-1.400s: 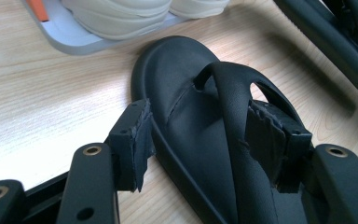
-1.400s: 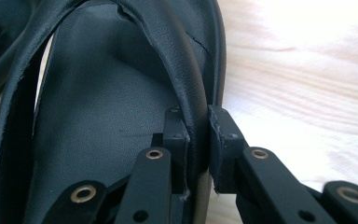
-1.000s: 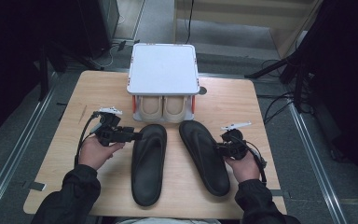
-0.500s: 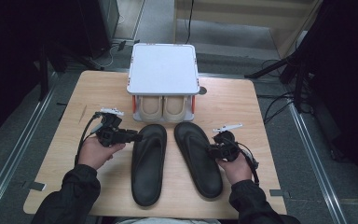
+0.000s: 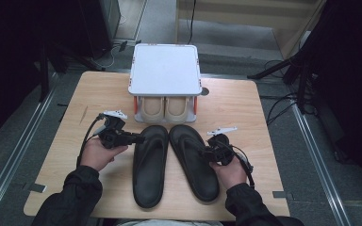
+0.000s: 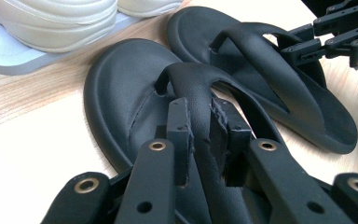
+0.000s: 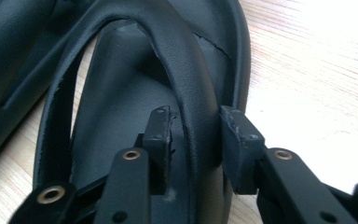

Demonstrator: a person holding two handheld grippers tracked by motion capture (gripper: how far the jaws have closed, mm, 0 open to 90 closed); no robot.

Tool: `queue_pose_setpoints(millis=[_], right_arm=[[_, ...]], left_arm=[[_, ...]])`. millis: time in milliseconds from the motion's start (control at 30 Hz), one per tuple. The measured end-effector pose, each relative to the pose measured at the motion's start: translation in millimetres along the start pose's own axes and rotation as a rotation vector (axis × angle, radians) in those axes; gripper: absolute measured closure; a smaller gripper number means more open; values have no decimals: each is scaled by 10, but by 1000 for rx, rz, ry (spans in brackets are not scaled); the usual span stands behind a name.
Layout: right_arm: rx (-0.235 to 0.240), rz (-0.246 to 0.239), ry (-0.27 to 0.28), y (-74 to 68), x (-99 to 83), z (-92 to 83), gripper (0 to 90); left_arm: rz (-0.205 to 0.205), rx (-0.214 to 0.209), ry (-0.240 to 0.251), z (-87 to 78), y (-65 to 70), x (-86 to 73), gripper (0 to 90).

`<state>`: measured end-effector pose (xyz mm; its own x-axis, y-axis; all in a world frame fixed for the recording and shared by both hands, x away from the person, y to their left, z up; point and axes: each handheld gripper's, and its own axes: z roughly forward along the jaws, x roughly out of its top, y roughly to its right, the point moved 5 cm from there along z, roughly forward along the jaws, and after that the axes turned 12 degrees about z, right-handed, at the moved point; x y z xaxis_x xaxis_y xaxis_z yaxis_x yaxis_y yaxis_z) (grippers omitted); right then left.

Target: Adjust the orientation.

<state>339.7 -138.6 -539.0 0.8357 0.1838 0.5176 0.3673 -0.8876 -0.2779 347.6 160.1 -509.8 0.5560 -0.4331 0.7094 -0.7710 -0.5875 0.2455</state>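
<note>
Two black flip-flops lie side by side, toes away from me, on the wooden table (image 5: 235,103). My left gripper (image 5: 139,139) reaches in from the left over the left flip-flop (image 5: 149,165). In the left gripper view its jaws have just been closing, and the left gripper (image 6: 200,121) now has its pads pressed on that flip-flop's strap (image 6: 193,88). My right gripper (image 5: 206,153) comes in from the right at the right flip-flop (image 5: 193,160). Its jaws have just been opening: the right gripper (image 7: 193,128) stands around the strap (image 7: 186,70) with gaps beside the pads.
A small white rack with a flat top (image 5: 165,70) stands behind the flip-flops. A pair of beige shoes (image 5: 165,107) sits under it, also seen as beige shoes (image 6: 51,23) on its pale base. Bare wood lies left and right of the flip-flops.
The right flip-flop has swung left and now lies close beside the left one, with my right hand following. The left gripper's jaws have closed on the left strap. The left hand stayed put.
</note>
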Motion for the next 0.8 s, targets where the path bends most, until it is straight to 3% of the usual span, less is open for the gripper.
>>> queue_pose_setpoints(millis=[100,167,300,367,433,567,800], right_arm=[[10,-5,9,-4,5,-20,635],[34,-40,33,1,14,-119,632],[80,-64,66,16,7,-264,649],[97,-76,83,36,-3,-334,733],[103,-78,78,77,-18,-373,886],[87,-49,43,176,-20,-338,900],[79,-59,18,192,-1,-210,900]], left_arm=[[7,8,-5,-5,-4,-11,817],[1,0,-7,-11,-20,-27,828],[-4,5,-4,-16,-45,-44,838],[-7,13,-8,-2,-68,-74,850],[-16,24,-20,13,-95,-105,862],[-17,35,-35,43,-138,-159,879],[0,56,-86,147,-198,-236,889]])
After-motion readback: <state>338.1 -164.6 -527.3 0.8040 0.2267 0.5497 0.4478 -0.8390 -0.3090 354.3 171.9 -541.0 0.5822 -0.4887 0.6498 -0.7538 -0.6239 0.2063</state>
